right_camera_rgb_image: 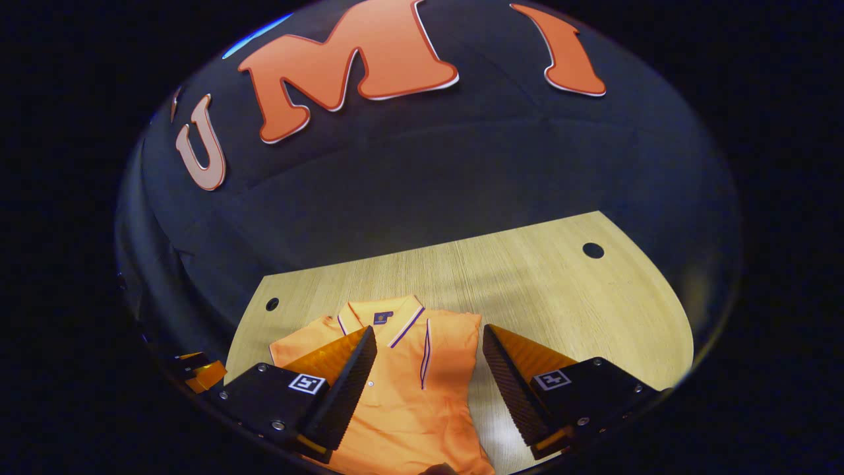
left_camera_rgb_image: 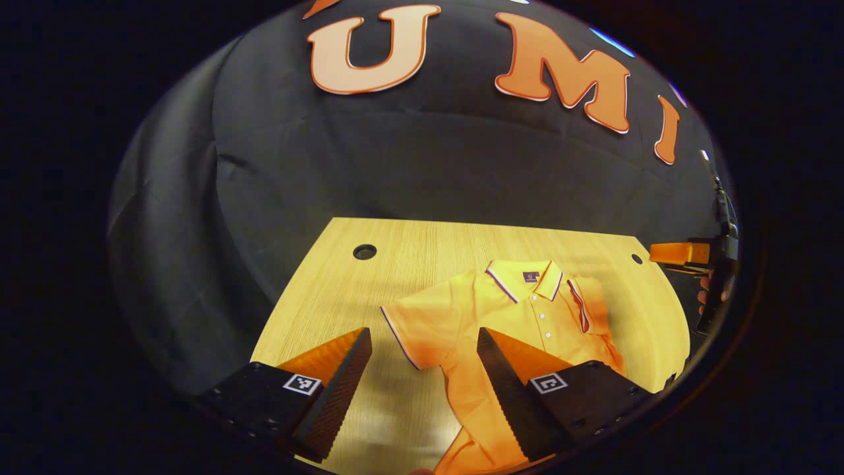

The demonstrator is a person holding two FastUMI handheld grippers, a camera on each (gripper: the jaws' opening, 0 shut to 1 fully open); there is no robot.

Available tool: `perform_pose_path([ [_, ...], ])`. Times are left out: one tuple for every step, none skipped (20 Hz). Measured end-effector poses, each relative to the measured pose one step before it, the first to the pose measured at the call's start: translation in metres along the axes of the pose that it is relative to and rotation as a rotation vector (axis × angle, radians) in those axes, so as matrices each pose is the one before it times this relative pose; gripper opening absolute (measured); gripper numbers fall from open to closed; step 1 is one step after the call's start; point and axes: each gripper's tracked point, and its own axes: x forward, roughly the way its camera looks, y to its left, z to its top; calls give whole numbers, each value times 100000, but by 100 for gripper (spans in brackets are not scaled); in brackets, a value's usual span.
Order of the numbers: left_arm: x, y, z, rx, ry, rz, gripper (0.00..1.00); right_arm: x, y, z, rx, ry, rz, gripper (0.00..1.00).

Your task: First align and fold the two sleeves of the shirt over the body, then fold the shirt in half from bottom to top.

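Your left gripper [left_camera_rgb_image: 424, 344] and right gripper [right_camera_rgb_image: 429, 342] both hang released above the shirt [right_camera_rgb_image: 409, 389] near the table's [right_camera_rgb_image: 560, 290] far edge; its collar label [right_camera_rgb_image: 383, 318] is unreadable.

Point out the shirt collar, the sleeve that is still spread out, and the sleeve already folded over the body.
shirt collar [right_camera_rgb_image: 389, 315]: right gripper view, on the collar's back band.
spread sleeve [left_camera_rgb_image: 422, 320]: left gripper view, mid-sleeve, flat on the table.
folded sleeve [right_camera_rgb_image: 452, 343]: right gripper view, on the sleeve lying over the body.

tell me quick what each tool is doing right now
Left tool: open, holding nothing, above the shirt.
Right tool: open, holding nothing, above the shirt.
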Motion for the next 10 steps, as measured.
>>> perform_pose_path([
  [1062, 156, 213, 1345, 1106, 360, 99, -861, -48, 277, -641, -2449, -910, 99],
  [829, 195, 256, 376, 890, -386, 99, -859, -234, 265, -987, -2293, -1514, 99],
  [761, 34, 346, -671, 975, -1368, 99, -1111, 47, 165, -1067, -2260, -603, 99],
  [564, 296, -15, -1409, 2696, -1150, 99, -815, -97, 299, -974, -3304, -1293, 99],
  [850, 239, -188, -1754, 3359, -572, 99, -873, -262, 290, -677, -2933, -1948, 99],
  [862, 76, -225, -1631, 3920, -1014, 99, -931, -189, 235, -451, -2435, -2028, 99],
  [906, -24, -123, -1704, 3342, -1042, 98, -1103, -110, 73, -359, -2190, -1859, 98],
  [967, -30, -86, -1718, 2913, -920, 98, -1113, 70, 400, -333, -3196, -668, 99],
  [844, -107, -325, -964, 3630, -881, 98, -1002, 38, 475, -501, -3277, -1497, 99],
  [864, 275, -188, 33, 3359, 712, 98, -1041, -45, 452, -594, -3813, -803, 99],
])
